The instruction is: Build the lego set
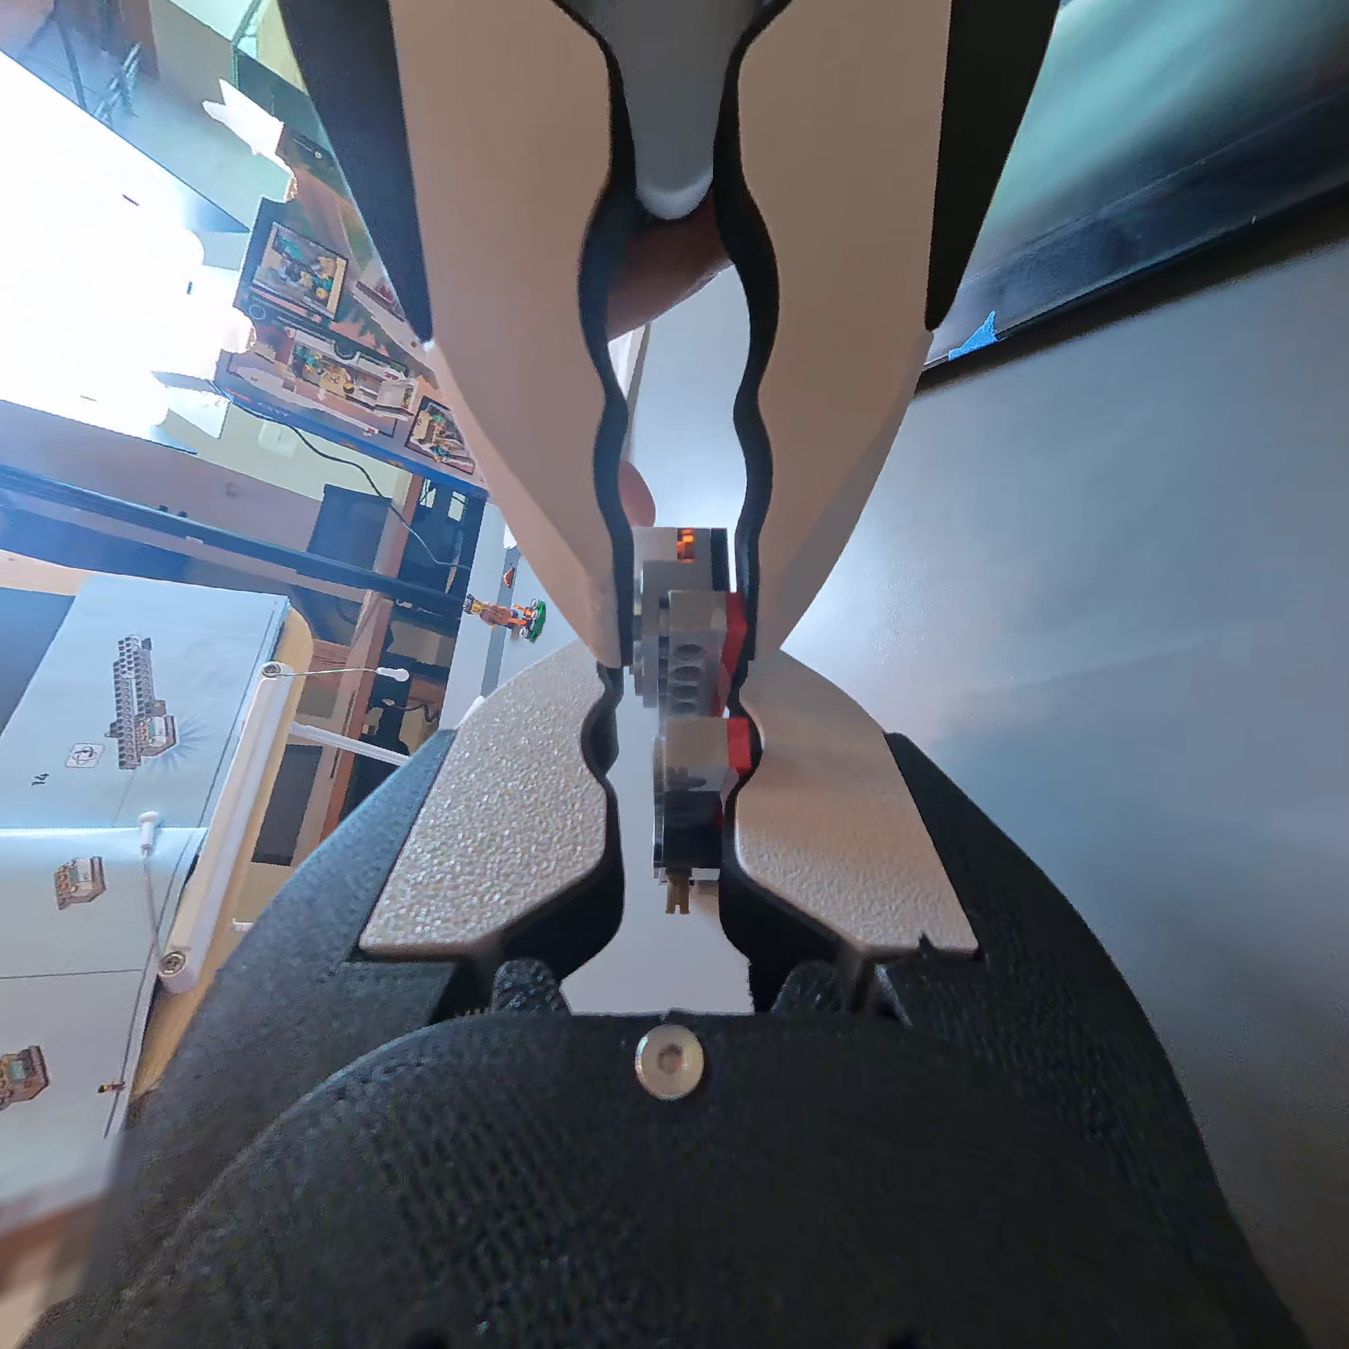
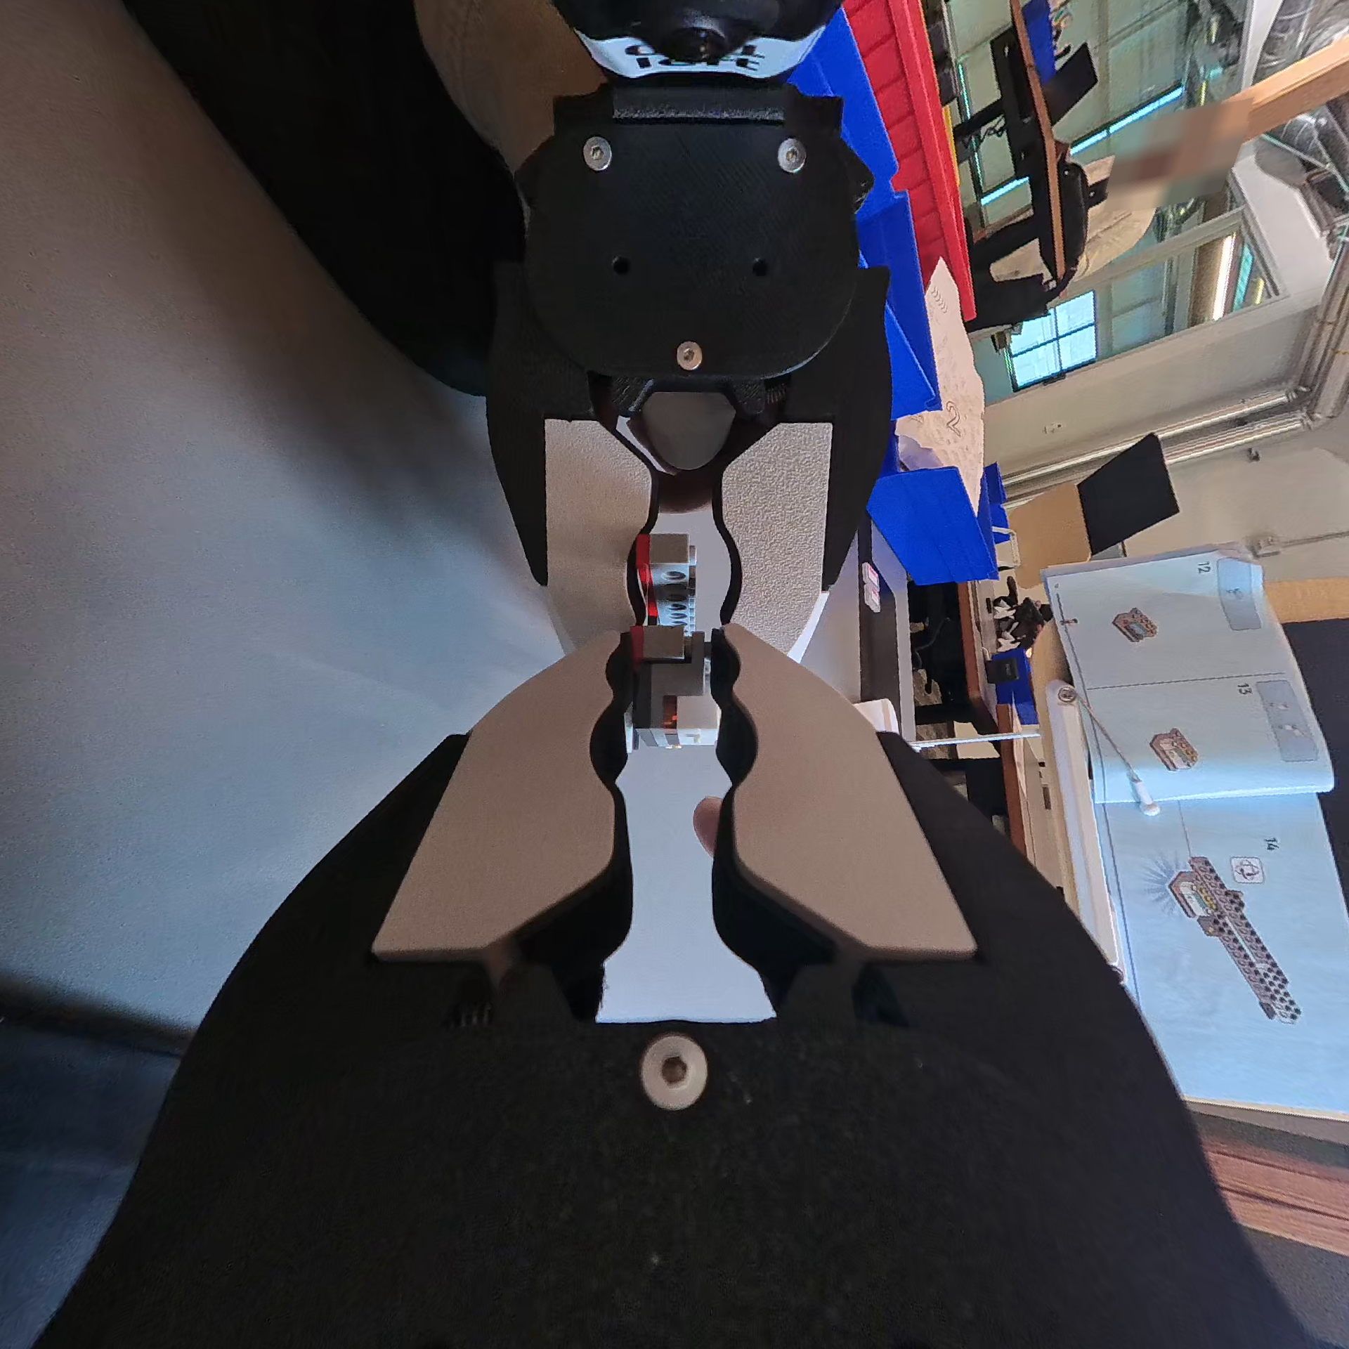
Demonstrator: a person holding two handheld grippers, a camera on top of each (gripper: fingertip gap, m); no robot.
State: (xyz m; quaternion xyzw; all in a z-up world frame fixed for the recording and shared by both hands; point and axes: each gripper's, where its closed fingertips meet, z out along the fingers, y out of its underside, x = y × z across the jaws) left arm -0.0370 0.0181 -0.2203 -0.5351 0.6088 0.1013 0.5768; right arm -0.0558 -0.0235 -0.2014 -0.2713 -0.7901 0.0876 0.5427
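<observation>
**Both grippers tip to tip on one lego piece**

Left gripper: we point it straight at the right gripper, so the two sets of fingertips meet nose to nose. Both views are rolled a quarter turn, so we are holding the tools on their sides above the pale tabletop.

We hold between them a small lego assembly of grey, white, black and red bricks with a row of round holes along one grey face. It is lifted off the table, spanning the junction of the two tools.

- Left gripper fingers: closed in on the near half of the assembly, the red edge against one black pad. A narrow gap shows on the other side, so the grip looks one-sided from this view.
- Right gripper, own view: fingers pressed in on the white and dark end of the assembly, pads touching both flanks.

A fingertip shows behind the right tool's finger gap.

Beside us, the open instruction booklet lies in a stand. Blue bins stand farther back, with a red bin. A small minifigure stands on the table near the lego box.
</observation>
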